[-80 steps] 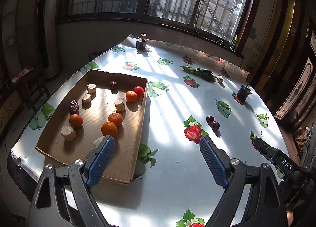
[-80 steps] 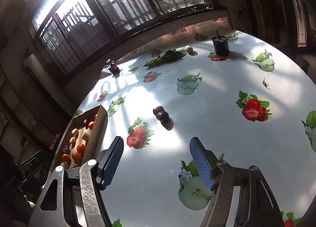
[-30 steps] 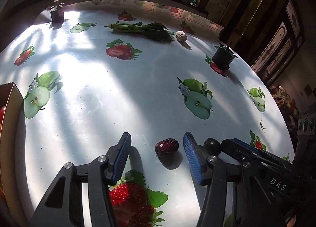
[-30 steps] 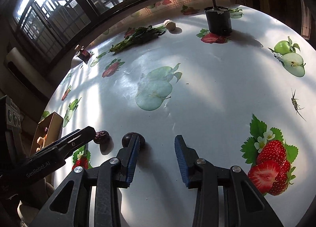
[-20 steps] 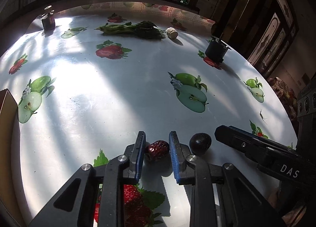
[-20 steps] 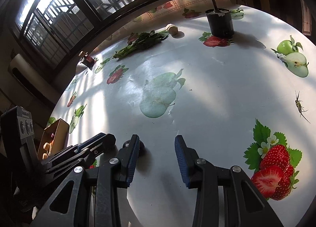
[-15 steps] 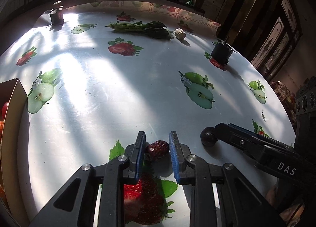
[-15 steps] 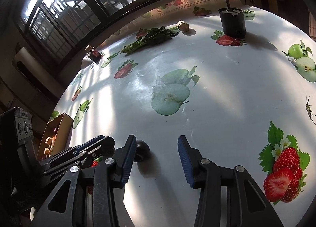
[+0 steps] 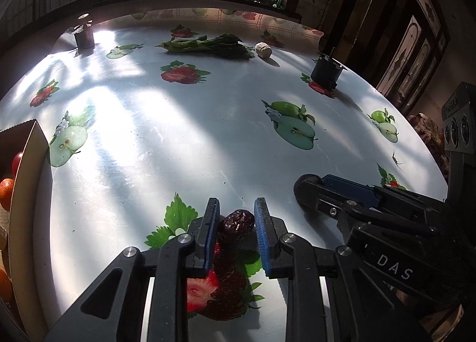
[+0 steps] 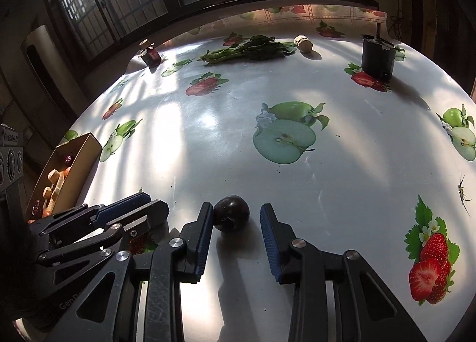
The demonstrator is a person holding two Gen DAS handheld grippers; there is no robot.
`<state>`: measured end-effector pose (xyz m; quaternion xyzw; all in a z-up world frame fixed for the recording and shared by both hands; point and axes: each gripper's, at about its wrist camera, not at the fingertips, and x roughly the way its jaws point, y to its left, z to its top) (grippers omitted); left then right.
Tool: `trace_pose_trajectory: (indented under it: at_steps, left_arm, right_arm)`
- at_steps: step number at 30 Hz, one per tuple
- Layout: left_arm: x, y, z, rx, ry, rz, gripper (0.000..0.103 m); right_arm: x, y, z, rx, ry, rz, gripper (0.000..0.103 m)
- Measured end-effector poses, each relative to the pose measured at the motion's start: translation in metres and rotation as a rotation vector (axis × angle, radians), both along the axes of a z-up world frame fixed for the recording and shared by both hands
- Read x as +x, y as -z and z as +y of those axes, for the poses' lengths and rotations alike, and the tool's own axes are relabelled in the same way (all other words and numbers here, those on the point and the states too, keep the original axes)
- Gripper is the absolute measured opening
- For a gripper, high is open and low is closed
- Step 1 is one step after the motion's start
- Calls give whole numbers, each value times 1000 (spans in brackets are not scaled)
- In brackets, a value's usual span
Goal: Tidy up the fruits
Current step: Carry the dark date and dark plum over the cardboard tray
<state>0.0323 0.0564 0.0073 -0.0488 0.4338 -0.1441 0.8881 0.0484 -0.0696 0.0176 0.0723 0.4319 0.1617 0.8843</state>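
Note:
In the left wrist view my left gripper (image 9: 236, 217) is shut on a wrinkled dark red date (image 9: 236, 223), just above a printed strawberry on the tablecloth. A round dark plum (image 10: 232, 217) lies on the table between the fingers of my right gripper (image 10: 237, 209), whose jaws are closing. The left pad touches the plum and the right pad still stands clear of it. The same plum (image 9: 306, 188) shows at the right gripper's tip in the left wrist view. The cardboard box (image 10: 86, 151) with oranges, dates and pale fruit pieces stands at the far left.
A bunch of greens (image 9: 208, 44), a small pale lump (image 9: 263, 50), a black cup (image 9: 325, 71) and a small bottle (image 9: 83, 34) stand along the far side under the window. The left gripper (image 10: 151, 202) lies close beside my right one. The table edge curves off at right.
The left gripper's jaws closed on the date and carried it toward the printed strawberry. The right gripper shifted left, so the plum, earlier outside its left finger, now lies between the fingers.

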Motion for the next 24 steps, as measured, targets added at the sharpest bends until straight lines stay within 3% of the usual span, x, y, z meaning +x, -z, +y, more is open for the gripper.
trace_pose_trajectory:
  at_steps: [6, 16, 20, 21, 24]
  left_arm:
    - [-22, -24, 13, 8, -40, -64, 23]
    - [-77, -58, 91, -117, -184, -92, 23]
    - [-89, -55, 118, -164, -238, -78, 23]
    - [-92, -54, 120, -165, -247, -75, 23]
    - [-97, -49, 123, -166, -255, -66, 23]
  right_arm:
    - [-5, -9, -11, 63, 27, -32, 33]
    - [-11, -10, -33, 308, 20, 11, 33]
    - [-11, -15, -29, 206, 61, -34, 36]
    - [-10, -15, -26, 188, 60, -37, 42]
    - [0, -4, -14, 129, 38, 12, 47]
